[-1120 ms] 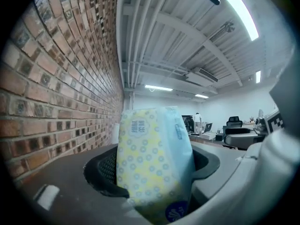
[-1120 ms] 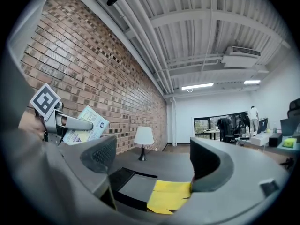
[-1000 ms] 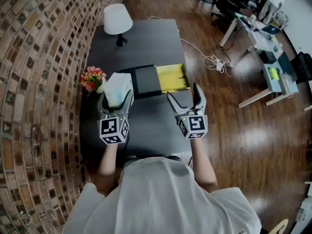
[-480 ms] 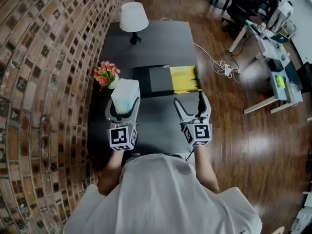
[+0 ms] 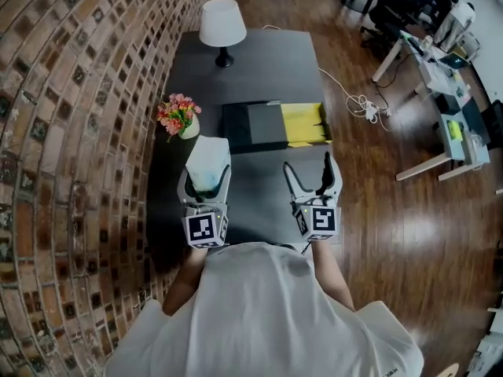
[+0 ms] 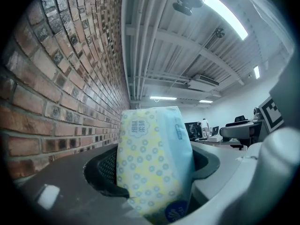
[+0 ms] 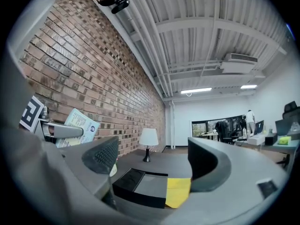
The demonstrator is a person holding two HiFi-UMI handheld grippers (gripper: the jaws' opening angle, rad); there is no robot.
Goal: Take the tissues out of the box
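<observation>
A pale blue-and-yellow tissue pack (image 5: pixel 208 160) (image 6: pixel 154 158) stands upright between the jaws of my left gripper (image 5: pixel 206 182), which is shut on it above the near left part of the dark table (image 5: pixel 267 61). It also shows at the left of the right gripper view as the tissue pack (image 7: pixel 77 123). The black box (image 5: pixel 251 126) (image 7: pixel 140 184) lies open at mid-table with a yellow lining (image 5: pixel 305 124) (image 7: pixel 178 191) showing on its right side. My right gripper (image 5: pixel 308 166) (image 7: pixel 150 161) hovers near the table's front right, jaws apart with nothing between them.
A white lamp (image 5: pixel 220 22) (image 7: pixel 149 139) stands at the far end of the table. A small pot of pink flowers (image 5: pixel 178 114) sits by the brick wall, just beyond the pack. A cable (image 5: pixel 357 104) lies on the wood floor at right, near desks.
Both grippers have drawn back toward the person, the left one carrying the tissue pack away from the box. The right jaws have narrowed somewhat.
</observation>
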